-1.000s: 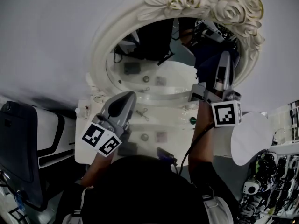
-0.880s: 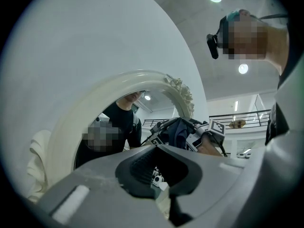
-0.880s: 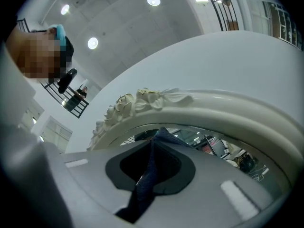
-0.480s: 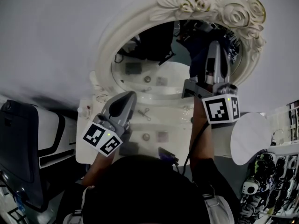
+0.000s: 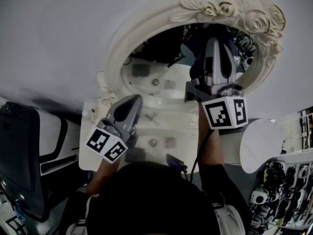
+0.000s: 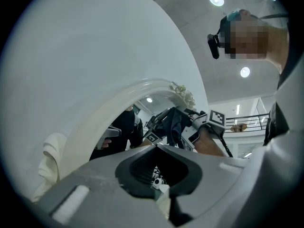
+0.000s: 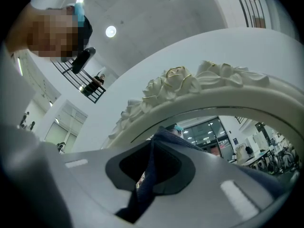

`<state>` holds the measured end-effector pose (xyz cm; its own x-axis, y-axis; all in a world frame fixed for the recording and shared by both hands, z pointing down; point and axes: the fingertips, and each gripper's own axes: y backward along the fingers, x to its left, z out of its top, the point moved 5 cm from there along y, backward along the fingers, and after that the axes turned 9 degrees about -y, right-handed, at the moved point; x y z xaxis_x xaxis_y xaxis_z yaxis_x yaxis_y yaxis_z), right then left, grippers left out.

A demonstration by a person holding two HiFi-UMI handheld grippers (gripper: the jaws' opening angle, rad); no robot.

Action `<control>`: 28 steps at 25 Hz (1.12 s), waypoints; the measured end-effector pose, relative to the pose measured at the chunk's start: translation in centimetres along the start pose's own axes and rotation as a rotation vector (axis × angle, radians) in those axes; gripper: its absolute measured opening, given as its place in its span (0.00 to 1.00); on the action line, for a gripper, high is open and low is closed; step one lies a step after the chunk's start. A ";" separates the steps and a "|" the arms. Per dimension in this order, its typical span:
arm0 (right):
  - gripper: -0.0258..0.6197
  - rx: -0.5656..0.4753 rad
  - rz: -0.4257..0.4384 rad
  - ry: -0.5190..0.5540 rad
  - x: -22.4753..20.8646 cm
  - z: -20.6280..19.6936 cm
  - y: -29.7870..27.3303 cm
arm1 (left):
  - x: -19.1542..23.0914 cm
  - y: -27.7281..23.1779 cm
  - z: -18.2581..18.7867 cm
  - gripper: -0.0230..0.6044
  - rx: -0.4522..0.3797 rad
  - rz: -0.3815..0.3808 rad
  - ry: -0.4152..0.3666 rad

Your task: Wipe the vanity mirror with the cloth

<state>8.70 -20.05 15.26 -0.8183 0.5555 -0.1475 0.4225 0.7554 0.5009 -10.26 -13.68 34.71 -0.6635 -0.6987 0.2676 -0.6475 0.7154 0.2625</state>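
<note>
The oval vanity mirror has an ornate white rose frame (image 5: 230, 9) and leans against the wall above a white table. My right gripper (image 5: 215, 43) is raised against the upper right of the glass (image 5: 156, 48), shut on a dark blue cloth (image 5: 197, 66) pressed to it. In the right gripper view the cloth (image 7: 151, 175) hangs between the jaws below the frame (image 7: 190, 87). My left gripper (image 5: 133, 102) hovers low over the table, shut and holding nothing. The left gripper view shows the cloth (image 6: 175, 125) and the right gripper (image 6: 197, 129) at the mirror.
The white vanity table (image 5: 183, 126) carries small items: a metal clip (image 5: 152, 117), a small square (image 5: 169, 142), a dark box (image 5: 134, 154). A round white stool top (image 5: 259, 143) stands right, a dark chair (image 5: 17, 146) left, and cluttered shelves (image 5: 288, 199) at bottom right.
My right gripper has slid the cloth leftward and up across the mirror glass. The left gripper has stayed where it was.
</note>
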 end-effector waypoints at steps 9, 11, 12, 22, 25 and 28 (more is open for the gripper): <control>0.08 0.048 0.047 0.043 2.7 -1.5 -1.5 | 0.7 0.7 0.3 0.03 -0.013 0.009 0.006; 0.08 0.052 0.057 0.052 3.4 -1.9 -1.8 | 0.9 0.9 0.3 0.03 -0.014 0.013 0.006; 0.08 0.054 0.063 0.053 3.7 -2.2 -1.9 | 1.0 1.0 0.3 0.03 -0.014 0.015 0.006; 0.08 0.102 0.166 0.030 7.8 -6.0 -3.4 | 1.7 2.2 0.2 0.03 -0.008 0.047 0.006; 0.08 0.086 0.180 -0.011 8.1 -6.9 -3.4 | 2.2 2.7 0.2 0.03 -0.006 0.065 0.006; 0.08 0.066 0.192 -0.062 8.2 -7.3 -3.3 | 2.5 3.1 0.1 0.03 -0.002 0.079 0.006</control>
<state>-2.24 -20.50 18.63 -0.6953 0.7106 -0.1080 0.5951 0.6534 0.4679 -14.00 -13.20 36.08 -0.7098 -0.6404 0.2935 -0.5926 0.7681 0.2425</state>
